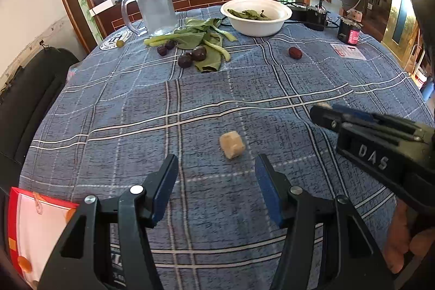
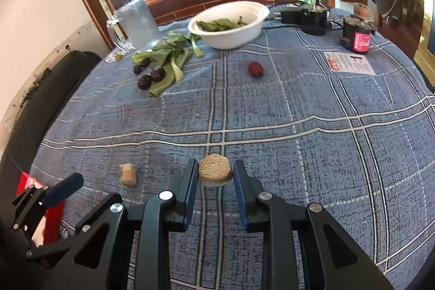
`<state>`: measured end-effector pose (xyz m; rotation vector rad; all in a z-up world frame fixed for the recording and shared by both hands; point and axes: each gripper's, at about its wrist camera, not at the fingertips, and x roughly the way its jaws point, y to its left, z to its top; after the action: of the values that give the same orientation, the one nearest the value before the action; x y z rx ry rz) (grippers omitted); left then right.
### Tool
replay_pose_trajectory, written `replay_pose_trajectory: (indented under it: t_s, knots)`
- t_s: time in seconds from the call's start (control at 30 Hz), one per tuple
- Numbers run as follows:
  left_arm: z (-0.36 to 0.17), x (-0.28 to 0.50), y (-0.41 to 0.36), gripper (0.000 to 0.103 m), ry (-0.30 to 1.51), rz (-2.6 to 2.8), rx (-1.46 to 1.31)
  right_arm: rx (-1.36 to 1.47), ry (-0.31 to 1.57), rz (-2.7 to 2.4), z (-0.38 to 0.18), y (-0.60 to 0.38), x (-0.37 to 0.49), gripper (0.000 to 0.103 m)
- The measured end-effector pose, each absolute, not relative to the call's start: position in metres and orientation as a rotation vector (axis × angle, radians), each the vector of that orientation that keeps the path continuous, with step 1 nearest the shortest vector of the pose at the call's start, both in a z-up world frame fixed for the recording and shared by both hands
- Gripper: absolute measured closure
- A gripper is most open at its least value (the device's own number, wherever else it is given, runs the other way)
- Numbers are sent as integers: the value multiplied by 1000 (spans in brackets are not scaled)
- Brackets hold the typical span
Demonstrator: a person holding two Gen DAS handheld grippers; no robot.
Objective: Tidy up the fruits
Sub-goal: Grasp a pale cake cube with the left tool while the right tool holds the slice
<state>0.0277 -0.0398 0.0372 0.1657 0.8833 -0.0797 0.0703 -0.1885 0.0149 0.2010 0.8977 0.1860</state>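
On the blue plaid tablecloth, the right gripper clamps a round tan slice, perhaps fruit. The left gripper hangs unclenched near a pale chunk. Dark dates and one red date remain scattered; sorting has barely started.

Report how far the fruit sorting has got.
Done: only greens show in the white bowl, no fruit. In hand: the right gripper is shut on a round tan piece. Left: the tan chunk before the open left gripper, the red date, the dark fruits.

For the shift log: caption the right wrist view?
Right gripper shut on a round tan slice above the plaid tablecloth.
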Motion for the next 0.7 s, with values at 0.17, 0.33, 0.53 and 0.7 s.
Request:
replay_pose_trajectory:
  t_s: [0.17, 0.33, 0.53, 0.7]
  knots:
    - [34, 33, -46, 41, 861, -52, 133, 159, 942, 145, 4, -189, 76, 77]
    - [27, 43, -43, 41, 868, -3, 56, 135, 939, 147, 4, -189, 75, 77]
    - [17, 47, -39, 41, 858, 31, 32, 127, 942, 146, 4, -188, 76, 77]
    - [11, 52, -33, 44, 884, 22, -9, 124, 942, 142, 5, -187, 76, 77]
